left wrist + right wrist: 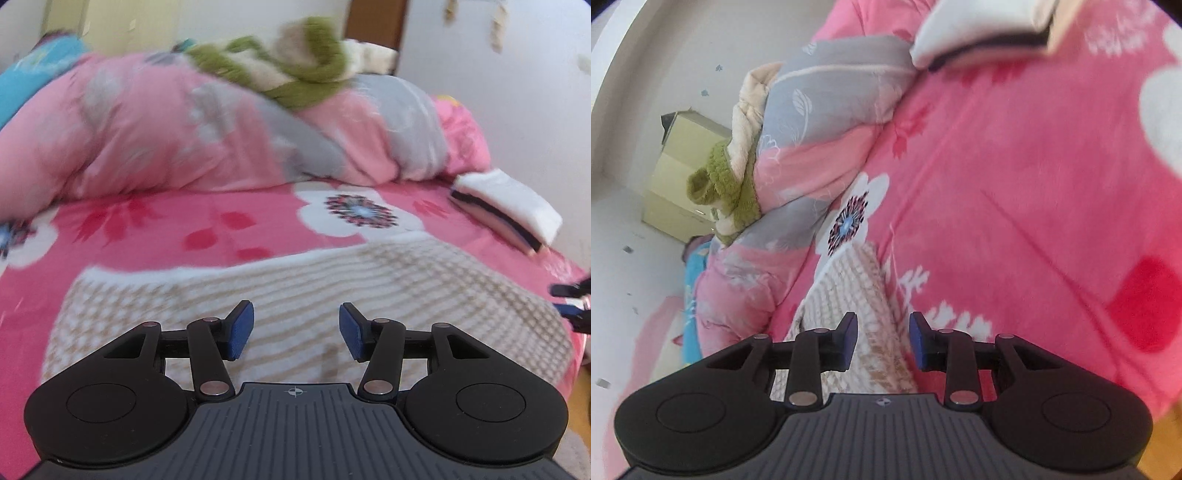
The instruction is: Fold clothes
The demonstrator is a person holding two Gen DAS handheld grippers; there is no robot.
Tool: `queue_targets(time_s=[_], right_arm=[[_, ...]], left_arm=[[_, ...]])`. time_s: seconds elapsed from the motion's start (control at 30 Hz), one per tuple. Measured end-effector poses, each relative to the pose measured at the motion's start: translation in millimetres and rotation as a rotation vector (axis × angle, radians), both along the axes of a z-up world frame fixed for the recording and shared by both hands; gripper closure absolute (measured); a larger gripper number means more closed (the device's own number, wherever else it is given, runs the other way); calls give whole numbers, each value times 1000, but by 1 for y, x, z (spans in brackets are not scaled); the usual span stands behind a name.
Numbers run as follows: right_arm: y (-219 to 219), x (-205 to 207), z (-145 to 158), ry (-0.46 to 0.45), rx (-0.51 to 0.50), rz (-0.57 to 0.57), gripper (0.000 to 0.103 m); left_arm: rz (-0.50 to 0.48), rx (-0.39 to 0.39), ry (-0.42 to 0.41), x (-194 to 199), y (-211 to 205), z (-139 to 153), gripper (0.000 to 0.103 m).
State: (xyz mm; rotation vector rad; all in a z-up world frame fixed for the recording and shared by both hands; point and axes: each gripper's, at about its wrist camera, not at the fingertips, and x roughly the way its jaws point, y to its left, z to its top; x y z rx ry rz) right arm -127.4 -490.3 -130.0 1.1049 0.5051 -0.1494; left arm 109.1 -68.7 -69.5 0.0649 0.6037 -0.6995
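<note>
Pink floral bed [221, 236], beige checked garment [314, 295] spread flat, folded stack [509, 206], bunched quilt [184, 129]

garment: beige-and-white checked knit garment [314, 295], [857, 295]
state: spread flat, upper edge white and fuzzy
place: on the pink flowered bedsheet [221, 229], near its front edge
folded stack: white and dark folded clothes [506, 206], [982, 33], far right by the wall

I find a home bedroom: a bed [155, 236] under a pink floral sheet, a bunched pink-and-grey quilt [207, 122], a pale yellow cabinet [683, 177], plain white walls.
</note>
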Motion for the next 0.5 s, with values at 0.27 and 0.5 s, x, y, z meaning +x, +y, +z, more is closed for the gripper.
queue_targets(time_s=[0.27,0.5], right_arm=[[-14,42,-29,-79,83,106,70],[-17,68,-38,-160,49,198,88]], left_arm=[[-207,72,-20,-4,-110,-3,52],[-319,195,-72,1,-173,-36,52]])
